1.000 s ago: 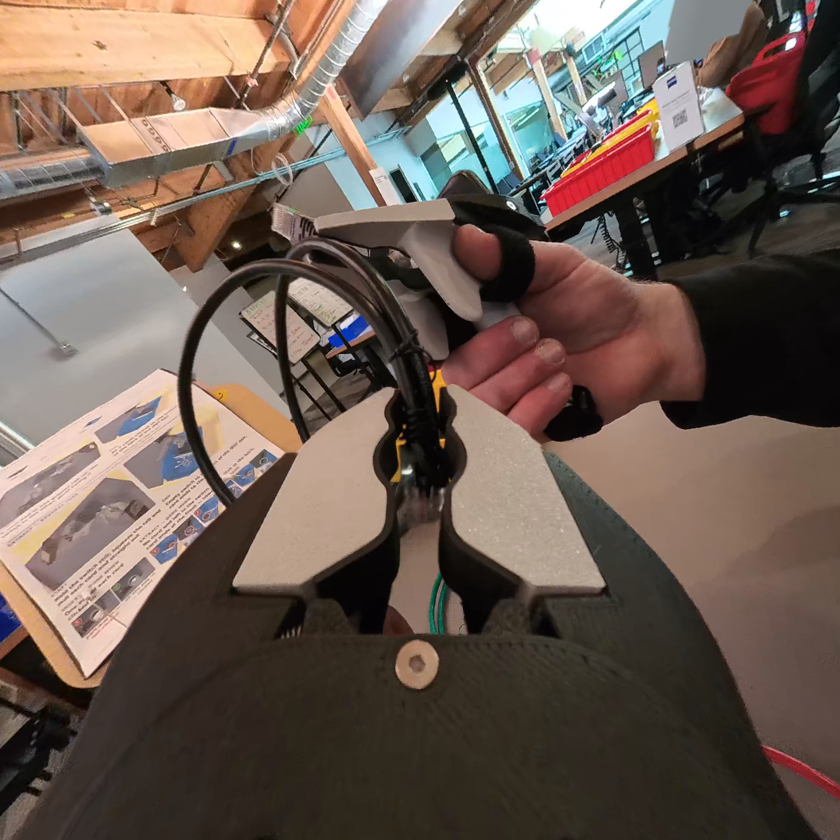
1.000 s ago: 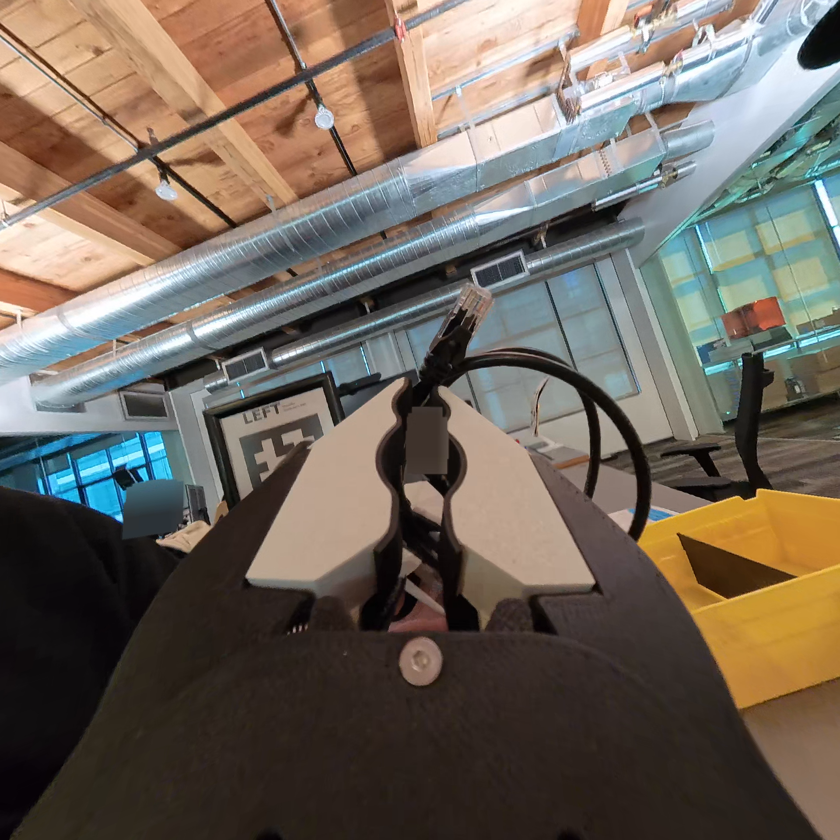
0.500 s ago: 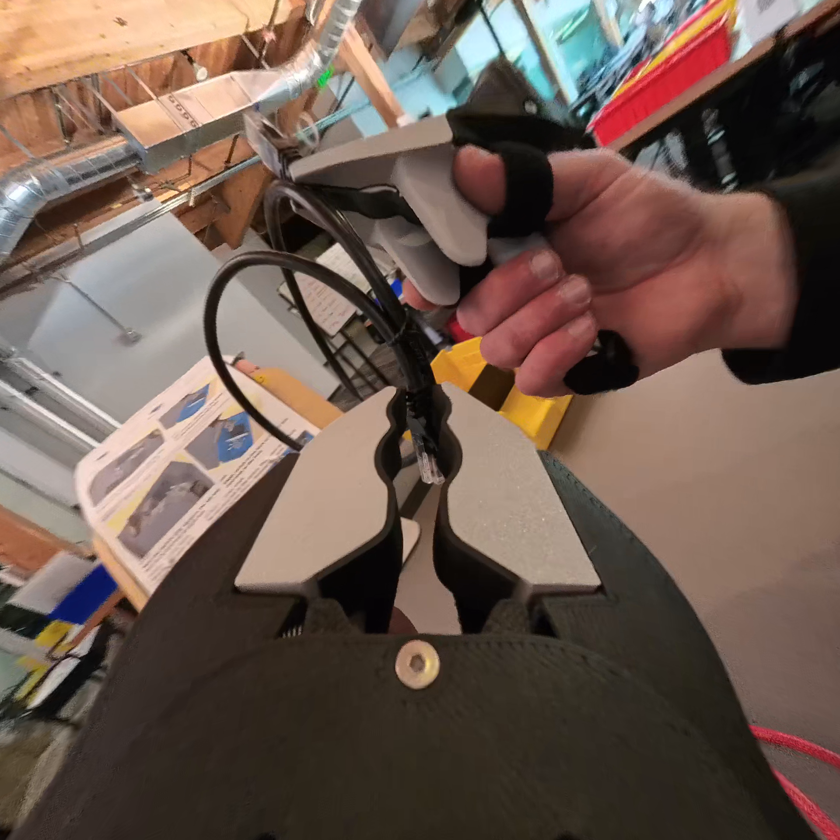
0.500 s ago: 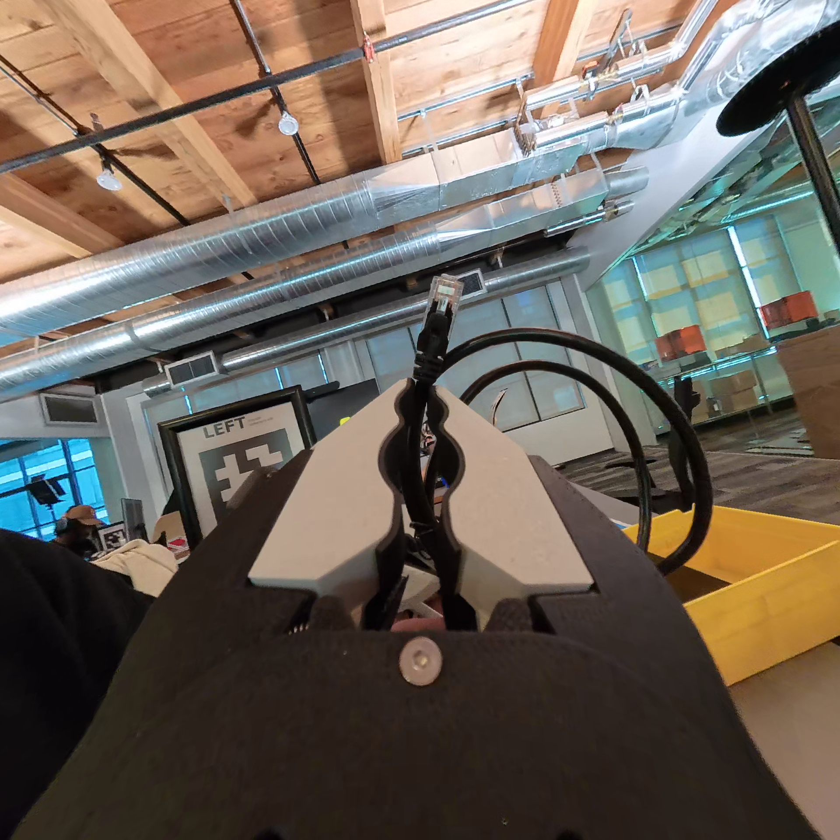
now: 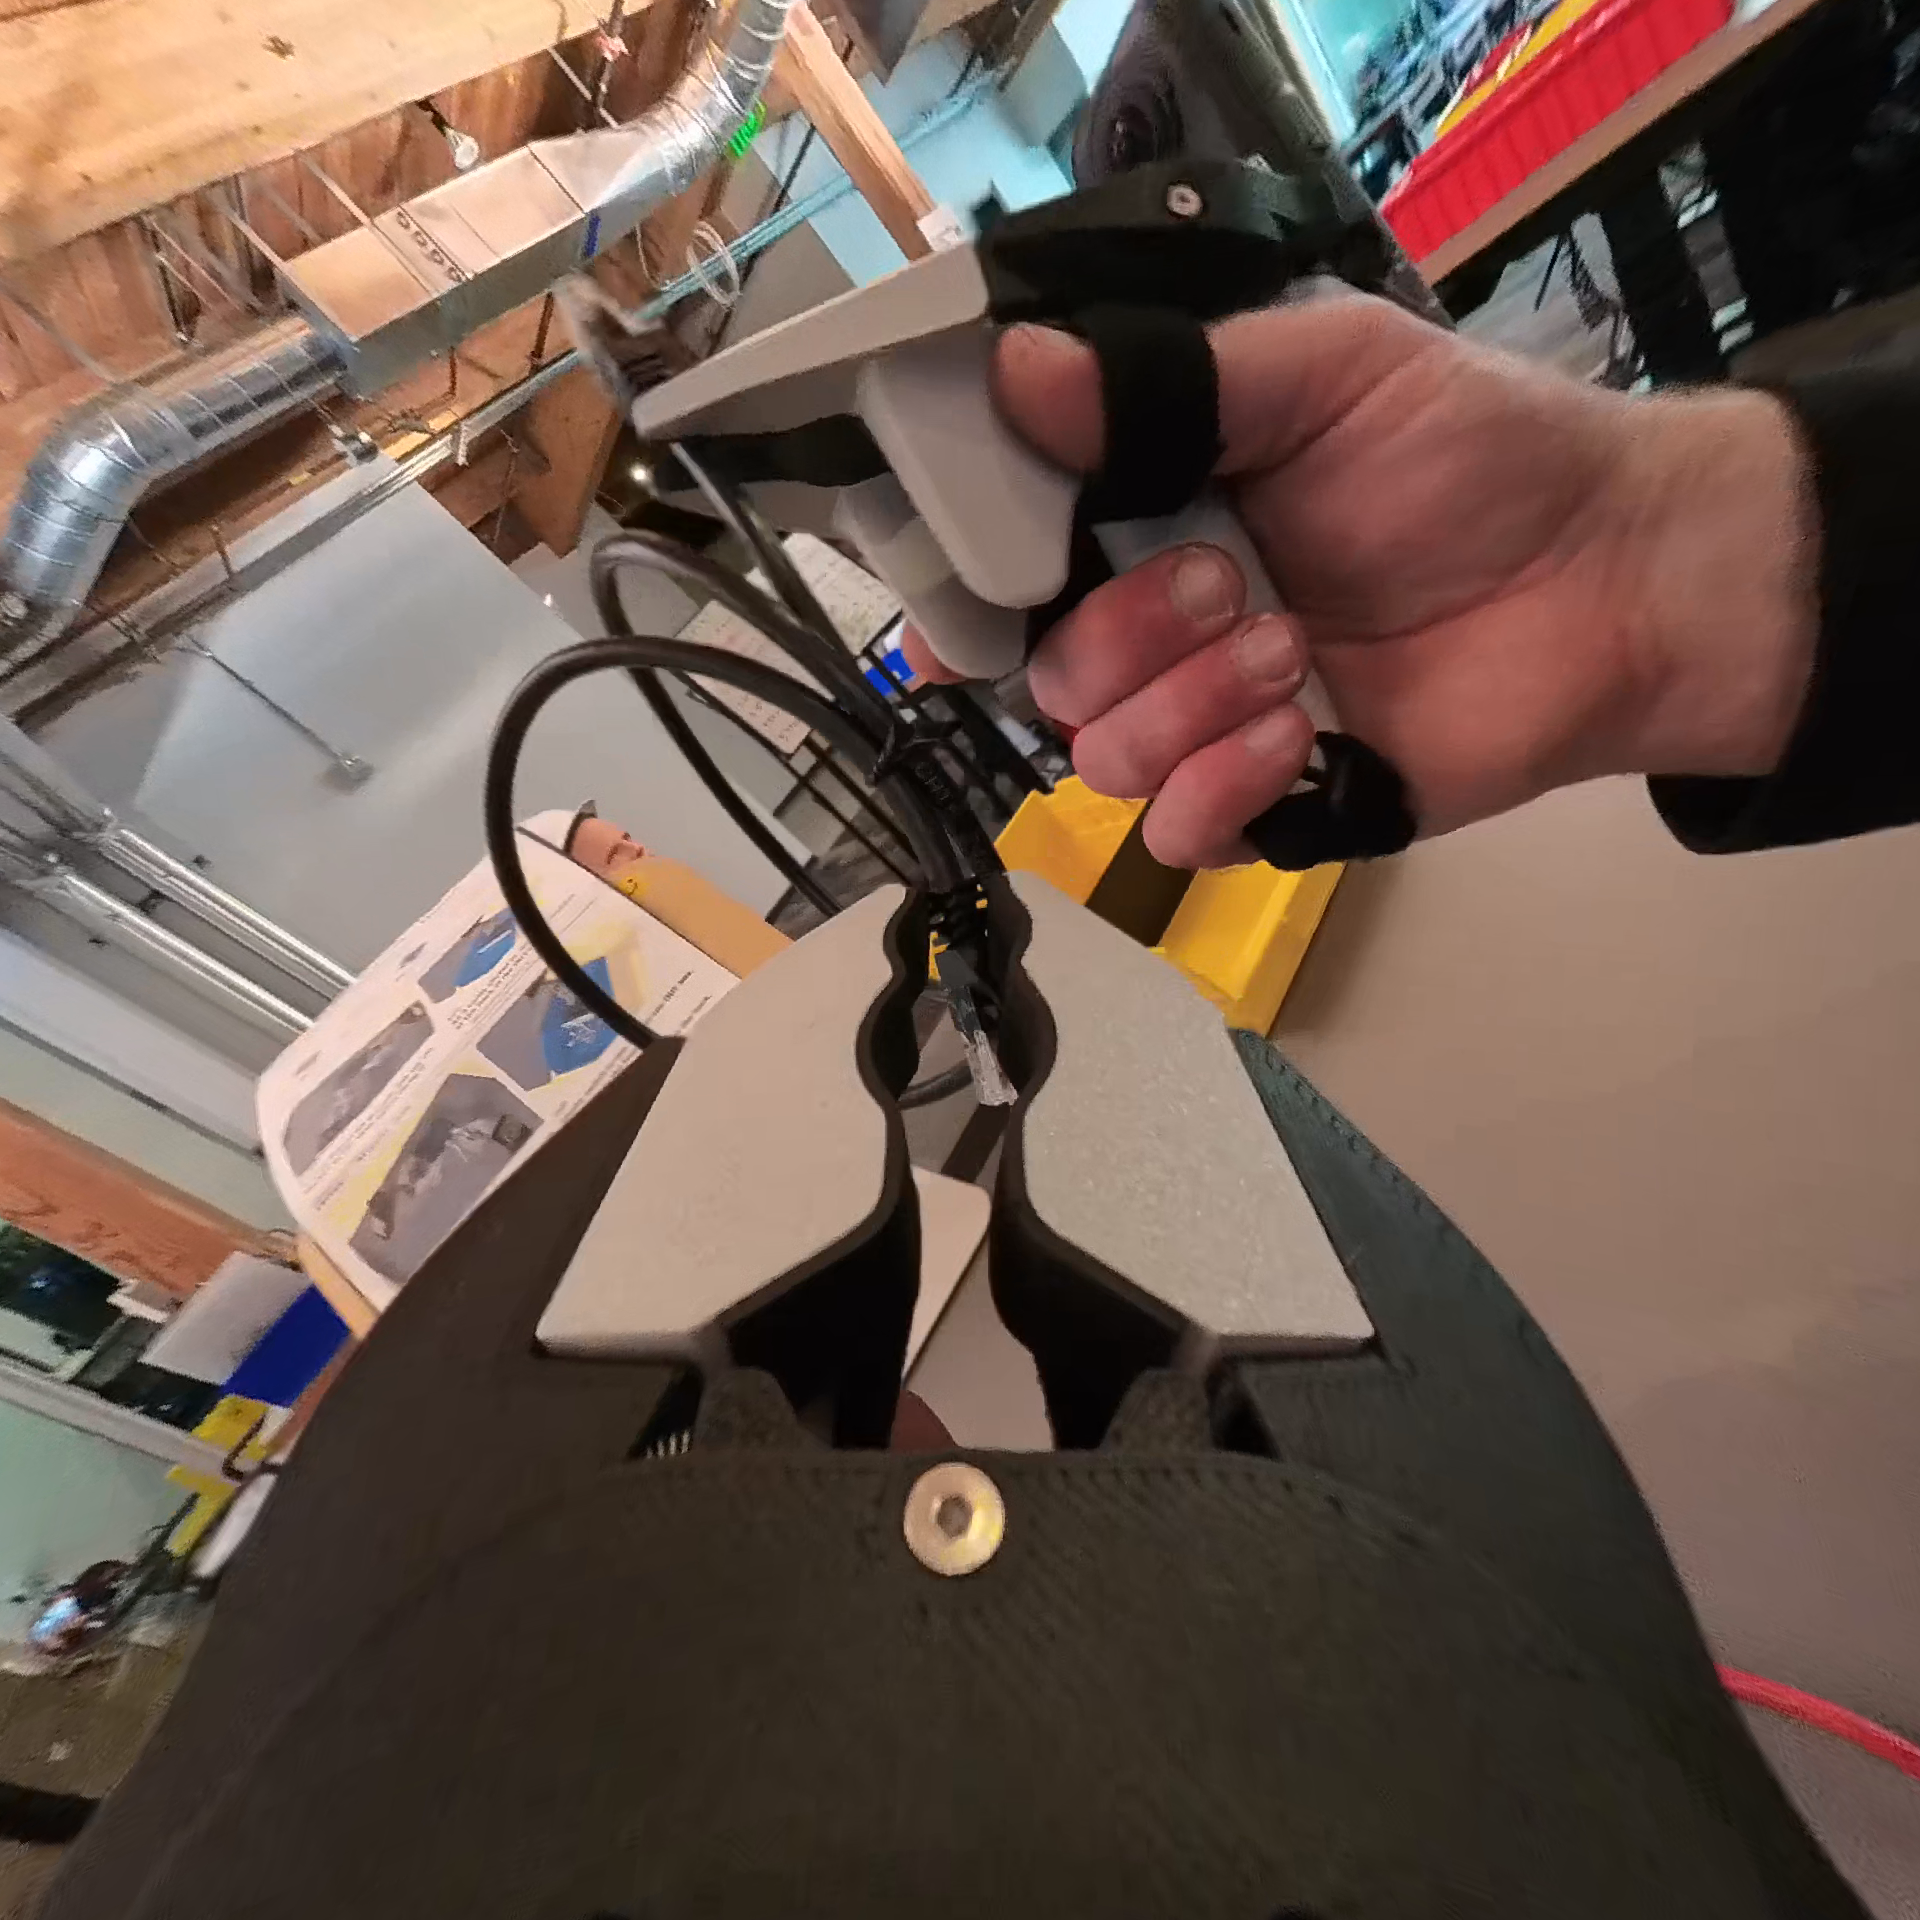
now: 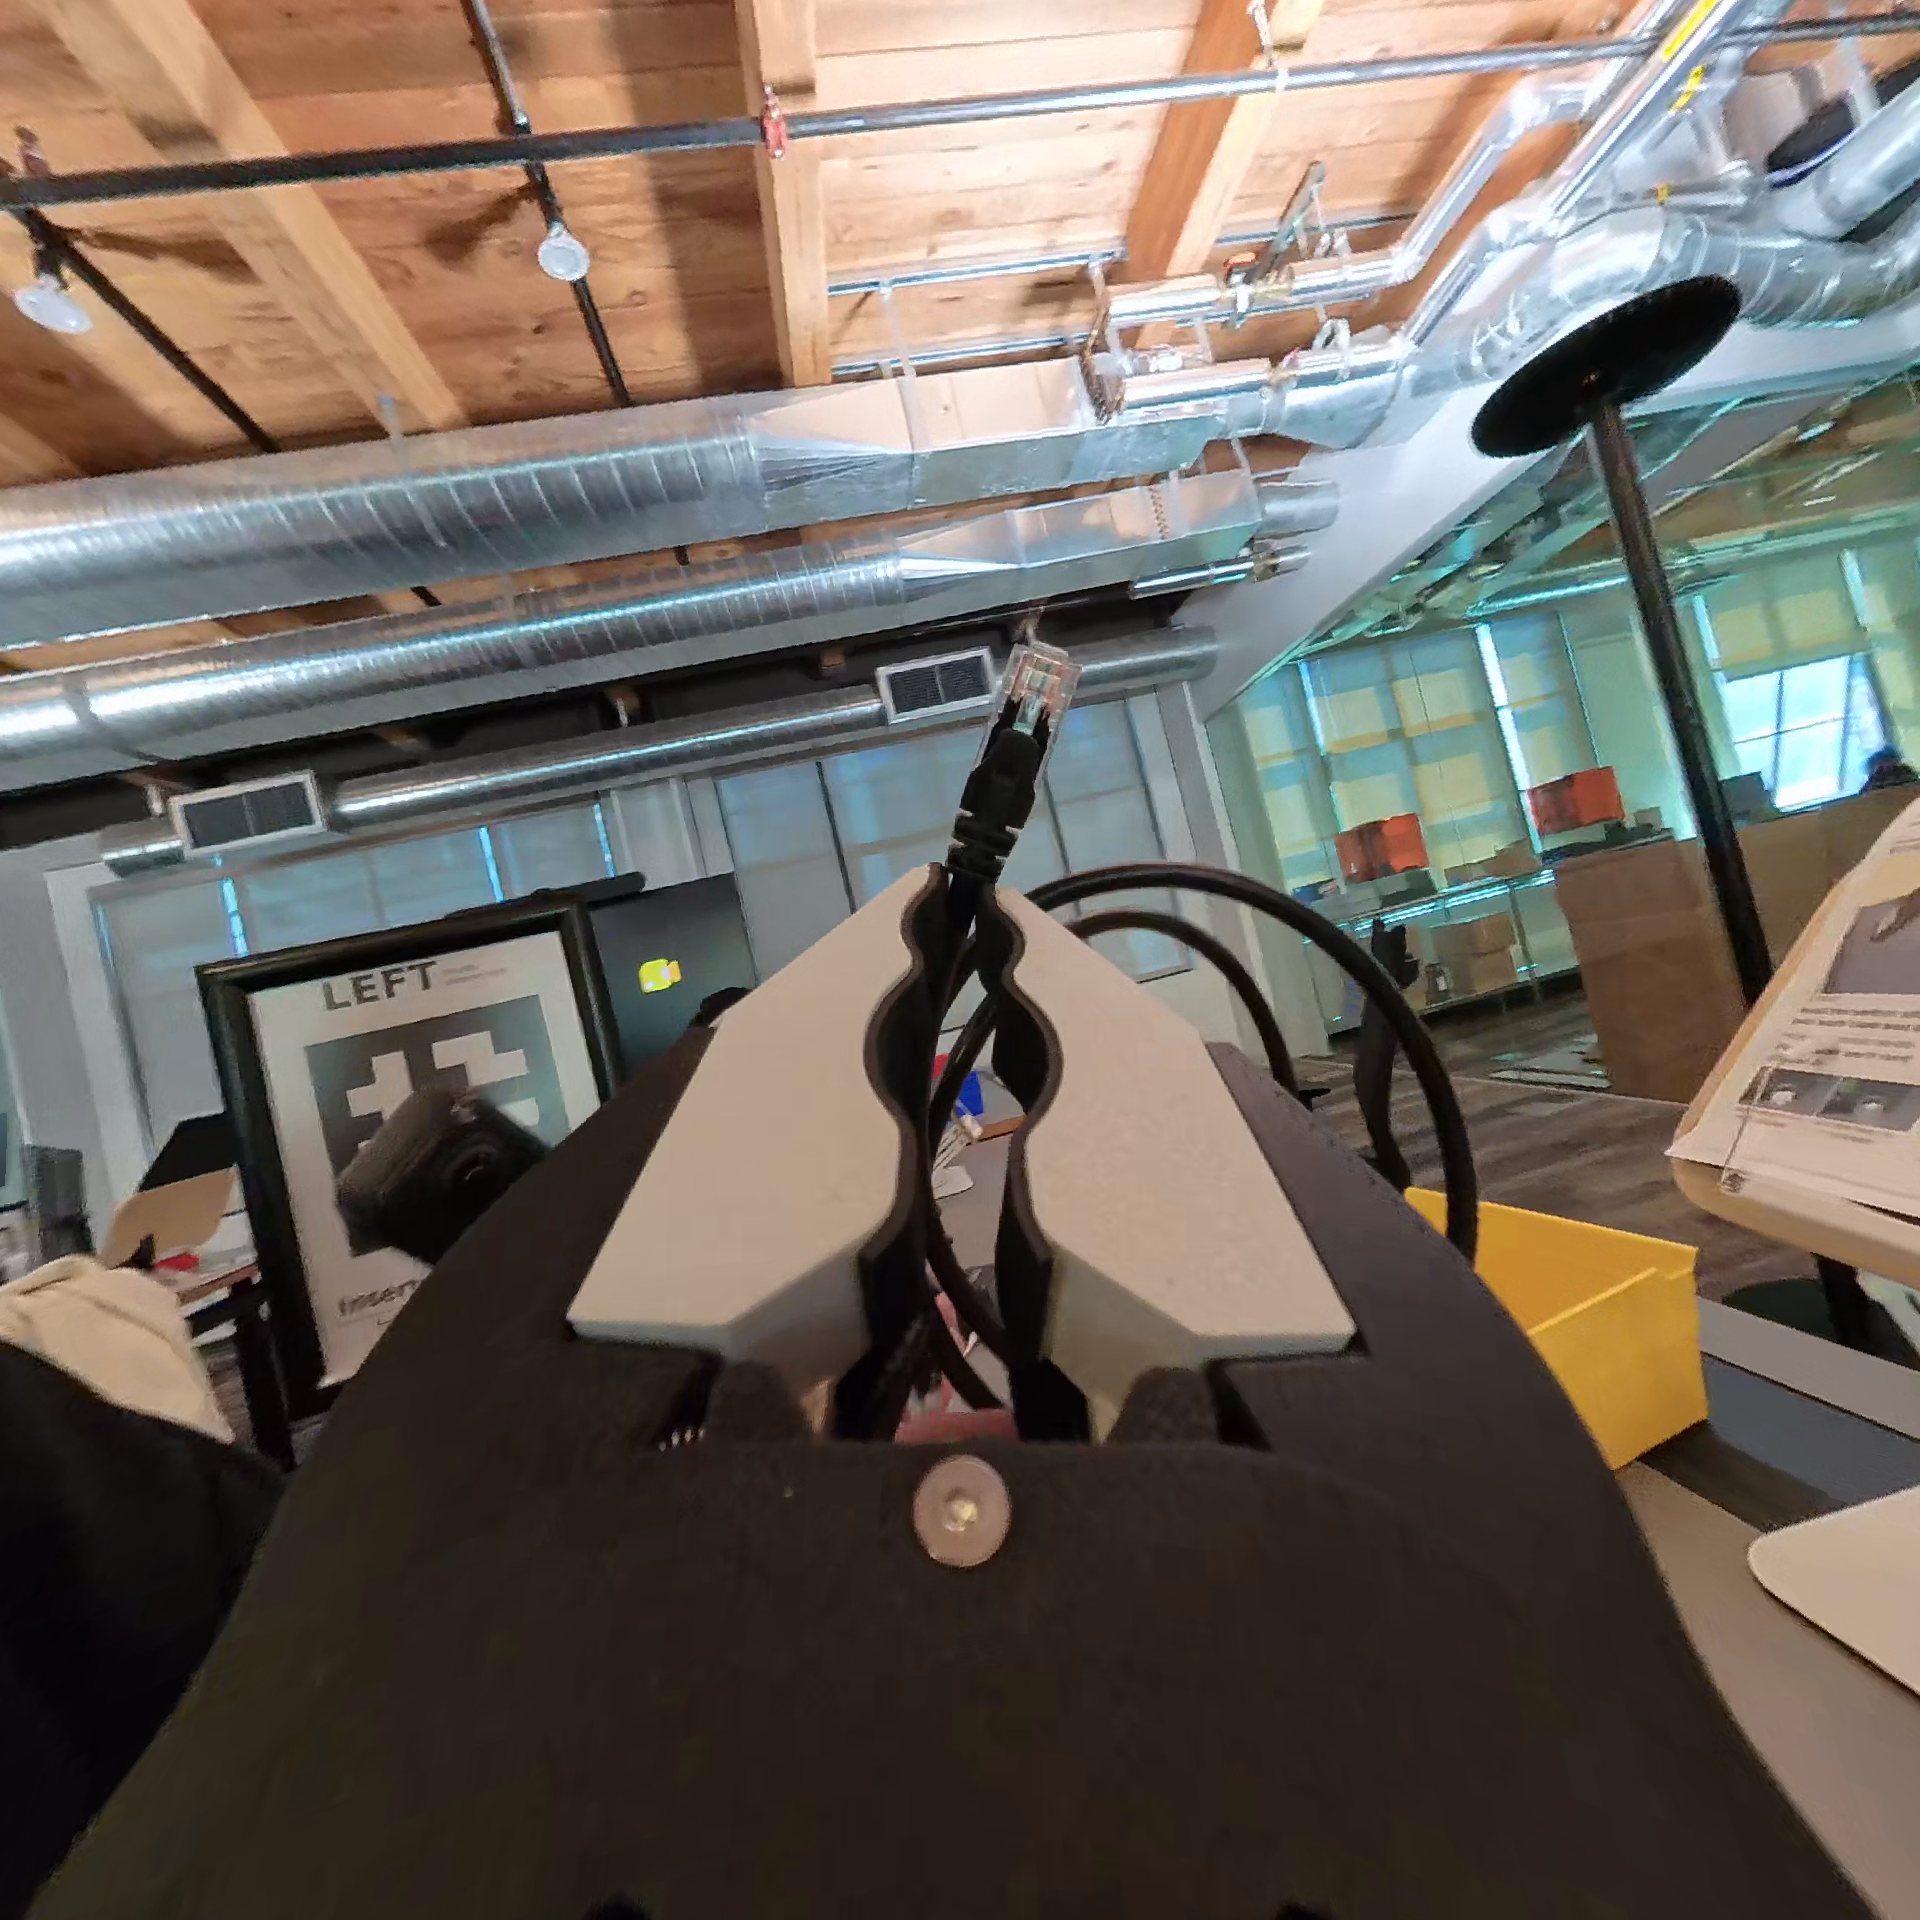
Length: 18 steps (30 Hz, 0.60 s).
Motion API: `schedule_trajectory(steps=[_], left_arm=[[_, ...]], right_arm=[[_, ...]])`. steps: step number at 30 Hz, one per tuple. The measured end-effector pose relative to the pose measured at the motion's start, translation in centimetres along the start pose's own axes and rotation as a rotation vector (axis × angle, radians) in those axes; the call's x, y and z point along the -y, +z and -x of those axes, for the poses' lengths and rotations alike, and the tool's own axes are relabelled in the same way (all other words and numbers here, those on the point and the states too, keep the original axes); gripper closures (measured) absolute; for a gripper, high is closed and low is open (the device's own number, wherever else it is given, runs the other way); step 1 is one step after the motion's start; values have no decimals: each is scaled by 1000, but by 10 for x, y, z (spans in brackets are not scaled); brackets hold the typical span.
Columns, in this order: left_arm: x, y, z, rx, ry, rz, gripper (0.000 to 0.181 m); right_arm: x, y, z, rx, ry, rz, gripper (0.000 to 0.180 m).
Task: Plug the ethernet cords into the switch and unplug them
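A coiled black ethernet cord (image 5: 540,831) runs between my two grippers. My left gripper (image 5: 964,899) is shut on the cord near one end. That end's clear plug (image 5: 982,1060) hangs in the hollow between the fingers. My right gripper (image 6: 968,894) is shut on the cord near the other end. That clear plug (image 6: 1034,686) sticks up above the tips. In the left wrist view a hand holds the right gripper (image 5: 665,405) above and beyond mine. No switch is in view.
A yellow bin (image 5: 1226,935) sits on the beige table (image 5: 1558,1247) and also shows in the right wrist view (image 6: 1558,1320). A printed sheet on a clipboard (image 5: 436,1091) stands at the left. A red cable (image 5: 1870,1756) lies at the lower right. A framed sign (image 6: 416,1039) stands behind. About 10 cm separates my left fingertips from my right.
The plug in my left gripper sits less deep between the fingers than a second ago. The right gripper has risen and come closer. The right view has swung right, bringing the clipboard into view.
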<state>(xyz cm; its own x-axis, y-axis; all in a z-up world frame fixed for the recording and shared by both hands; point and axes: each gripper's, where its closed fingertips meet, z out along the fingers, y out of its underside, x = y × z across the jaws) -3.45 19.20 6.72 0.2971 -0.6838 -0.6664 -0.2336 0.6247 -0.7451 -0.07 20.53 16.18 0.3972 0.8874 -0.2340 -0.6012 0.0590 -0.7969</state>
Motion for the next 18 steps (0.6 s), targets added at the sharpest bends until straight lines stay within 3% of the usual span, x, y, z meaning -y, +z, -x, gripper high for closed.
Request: schedule_trajectory(steps=[7, 11, 15, 18], left_arm=[[-9, 10, -37, -34, 230, 108, 170], [-19, 16, -80, -170, 309, 170, 170], [-43, 8, -156, -474, 391, 247, 171], [-42, 12, -168, -498, 364, 230, 171]], right_arm=[[15, -16, -29, -175, -6, -45, 179], [37, -36, -48, -258, -12, -90, 178], [73, -78, -74, -381, -50, -171, 179], [94, -98, -75, -430, -139, -167, 179]])
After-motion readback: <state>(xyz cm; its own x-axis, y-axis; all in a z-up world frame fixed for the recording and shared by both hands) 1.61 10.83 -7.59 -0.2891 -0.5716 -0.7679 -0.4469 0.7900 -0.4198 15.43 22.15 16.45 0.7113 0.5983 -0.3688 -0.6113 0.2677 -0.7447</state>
